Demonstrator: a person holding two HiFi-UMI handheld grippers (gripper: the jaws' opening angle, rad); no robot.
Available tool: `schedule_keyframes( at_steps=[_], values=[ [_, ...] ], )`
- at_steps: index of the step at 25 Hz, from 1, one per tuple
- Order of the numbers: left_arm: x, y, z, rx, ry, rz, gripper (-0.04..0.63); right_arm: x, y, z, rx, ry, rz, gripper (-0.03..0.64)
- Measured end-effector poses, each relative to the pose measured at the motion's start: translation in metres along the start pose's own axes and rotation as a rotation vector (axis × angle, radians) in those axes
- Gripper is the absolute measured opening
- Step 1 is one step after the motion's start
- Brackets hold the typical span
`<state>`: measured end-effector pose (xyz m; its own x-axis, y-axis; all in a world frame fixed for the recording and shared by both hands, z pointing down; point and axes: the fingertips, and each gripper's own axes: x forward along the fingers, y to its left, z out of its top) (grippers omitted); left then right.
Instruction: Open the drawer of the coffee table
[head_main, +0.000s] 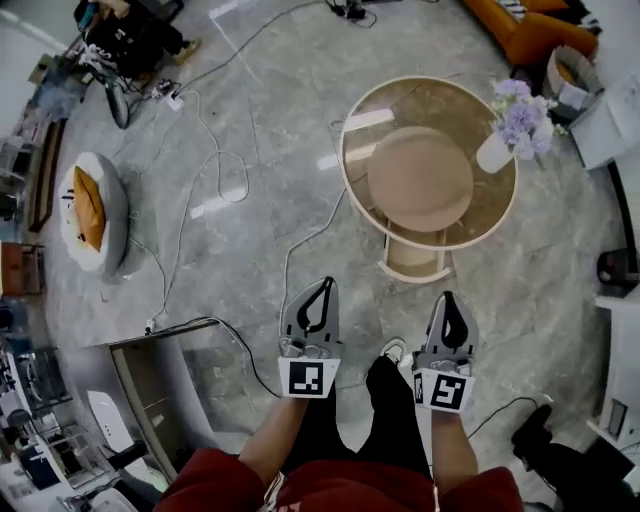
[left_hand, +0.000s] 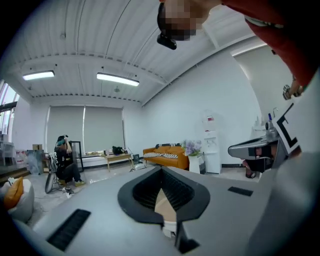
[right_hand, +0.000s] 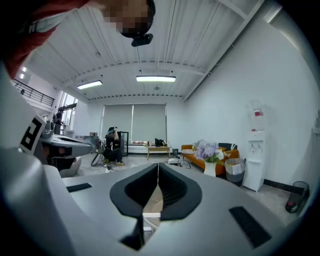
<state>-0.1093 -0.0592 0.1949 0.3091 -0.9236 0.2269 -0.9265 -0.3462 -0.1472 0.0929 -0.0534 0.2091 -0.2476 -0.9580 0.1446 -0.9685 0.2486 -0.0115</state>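
"While both grippers hung above the floor in front of your legs, which step were you on?"

"By my reading I was at the tail end of the job, or between steps. The drawer (head_main: 413, 258) showed as a pale box jutting out from under the round coffee table (head_main: 345, 170) on the side nearest me. I judged it already pulled out, though from above I couldn't tell how much further it could run. My left gripper (head_main: 327, 284) had its jaws pressed together with nothing between them. My right gripper (head_main: 449, 298) was the same, closed and empty. Both were well apart from the table and pointed roughly level across the room, toward the orange sofa (left_hand: 165, 156) rather than down at the drawer."

"What did the next move call for?"

"If the drawer counted as open, nothing except keeping clear of it. If it needed more pull, I would have had to bring one gripper down low to the drawer's front edge, spread its jaws, pinch the lip and draw it straight toward me. I'd have minded the vase of purple flowers (head_main: 495, 152) standing at the table's right rim, and the cable (head_main: 288, 262) lying on the floor between me and the table."
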Motion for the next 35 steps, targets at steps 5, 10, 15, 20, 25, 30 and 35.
schedule_keyframes(
  at_steps=[5,10,15,20,25,30,35],
  values=[
    [-0.038,0.007,0.131,-0.051,-0.037,0.026,0.012,-0.025,-0.020,0.130,-0.008,-0.089,-0.025,0.023],
    [-0.061,0.009,0.206,-0.045,-0.119,0.031,0.014,-0.044,-0.024,0.223,0.111,-0.149,0.024,0.025],
    [-0.073,0.014,0.244,-0.018,-0.181,0.022,0.013,-0.061,-0.010,0.280,0.068,-0.191,0.036,0.025],
    [-0.068,0.016,0.257,-0.013,-0.230,-0.007,0.012,-0.064,-0.016,0.287,0.035,-0.190,-0.020,0.025],
    [-0.065,0.019,0.260,-0.001,-0.229,-0.027,0.012,-0.067,-0.020,0.291,0.013,-0.192,-0.053,0.025],
    [-0.061,0.015,0.262,0.004,-0.231,-0.043,0.014,-0.072,-0.028,0.292,-0.023,-0.189,-0.096,0.024],
    [-0.063,0.011,0.266,0.011,-0.235,-0.051,0.012,-0.077,-0.035,0.294,-0.049,-0.188,-0.120,0.023]
  ],
)
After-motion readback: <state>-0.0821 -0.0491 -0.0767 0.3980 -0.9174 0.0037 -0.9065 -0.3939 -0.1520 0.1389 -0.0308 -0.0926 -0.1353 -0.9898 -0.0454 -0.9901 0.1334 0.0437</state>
